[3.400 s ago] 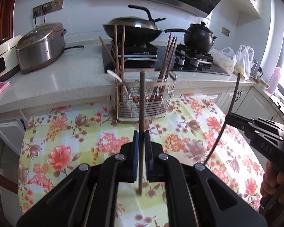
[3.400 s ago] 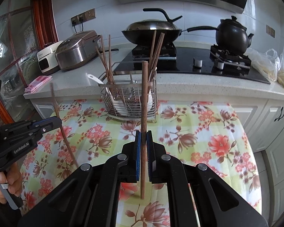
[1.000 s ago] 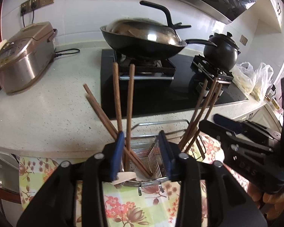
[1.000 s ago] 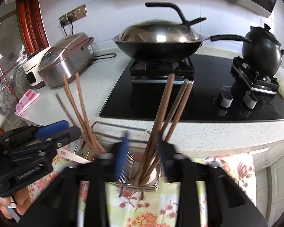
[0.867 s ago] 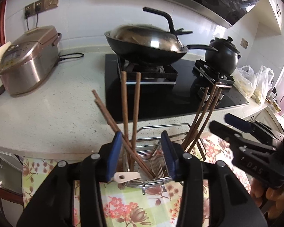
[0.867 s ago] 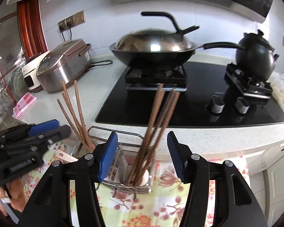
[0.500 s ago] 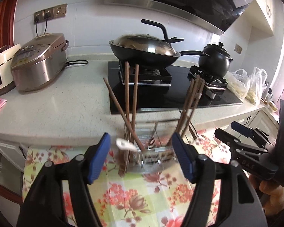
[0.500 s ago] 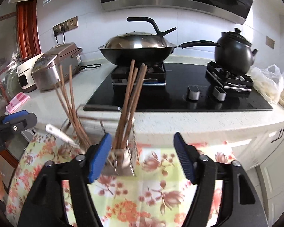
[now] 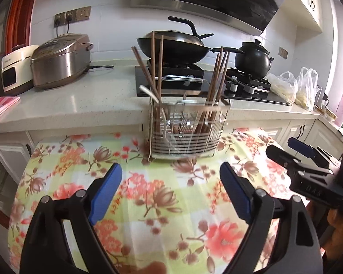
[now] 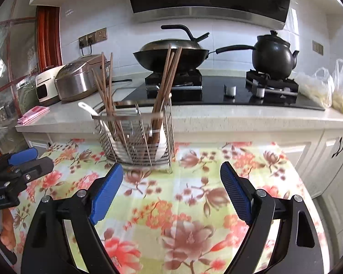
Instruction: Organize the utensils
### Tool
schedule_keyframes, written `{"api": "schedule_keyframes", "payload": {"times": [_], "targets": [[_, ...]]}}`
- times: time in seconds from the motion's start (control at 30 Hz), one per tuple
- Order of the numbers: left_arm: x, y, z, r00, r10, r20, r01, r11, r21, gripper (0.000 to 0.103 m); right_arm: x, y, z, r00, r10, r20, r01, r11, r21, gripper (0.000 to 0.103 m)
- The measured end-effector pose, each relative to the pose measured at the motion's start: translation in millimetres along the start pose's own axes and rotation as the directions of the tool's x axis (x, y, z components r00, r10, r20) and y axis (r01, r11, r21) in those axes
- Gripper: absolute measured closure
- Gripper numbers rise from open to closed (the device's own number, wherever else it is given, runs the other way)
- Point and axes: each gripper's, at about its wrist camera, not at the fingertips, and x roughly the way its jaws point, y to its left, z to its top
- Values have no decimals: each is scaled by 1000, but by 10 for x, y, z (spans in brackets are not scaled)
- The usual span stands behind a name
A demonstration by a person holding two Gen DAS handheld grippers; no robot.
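Observation:
A wire utensil basket (image 9: 185, 134) stands on the floral tablecloth, against the counter's front. Brown chopsticks lean in its left end (image 9: 156, 68) and right end (image 9: 217, 77), and a white spoon (image 9: 148, 92) pokes out on the left. My left gripper (image 9: 170, 173) hangs short of the basket, its jaws opening with nothing between them. In the right wrist view the same basket (image 10: 137, 137) holds the chopsticks (image 10: 169, 80). My right gripper (image 10: 171, 173) is likewise back from the basket, jaws opening and empty. Each gripper also shows in the other's view, the right gripper (image 9: 285, 150) and the left gripper (image 10: 37, 159).
Behind the basket runs a stone counter (image 9: 91, 105) with a rice cooker (image 9: 59, 61), a lidded wok (image 9: 173, 45) and a black pot (image 9: 253, 57) on the hob. Plastic bags (image 9: 295, 86) lie at the right and a pink cloth (image 9: 2, 105) at the left. The floral table (image 9: 148, 194) spreads below my grippers.
Both grippers have drawn back and down from the basket while their jaws widened. The chopsticks each one held earlier now stand in the basket.

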Motion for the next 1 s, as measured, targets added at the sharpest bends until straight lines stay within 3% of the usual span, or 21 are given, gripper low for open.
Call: {"api": "schedule_keyframes", "payload": {"times": [0.27, 0.4, 1.0], "targets": [[81, 73, -296, 998, -36, 41, 38, 999, -32, 10, 4, 45, -271, 998, 36, 48, -34, 998, -58, 21], [132, 38, -324, 998, -33, 58, 33, 999, -4, 5, 9, 42, -287, 997, 58, 59, -55, 997, -56, 19], [256, 83, -397, 998, -18, 53, 17, 1000, 7, 5, 80, 35, -368, 997, 73, 29, -71, 996, -62, 19]]}}
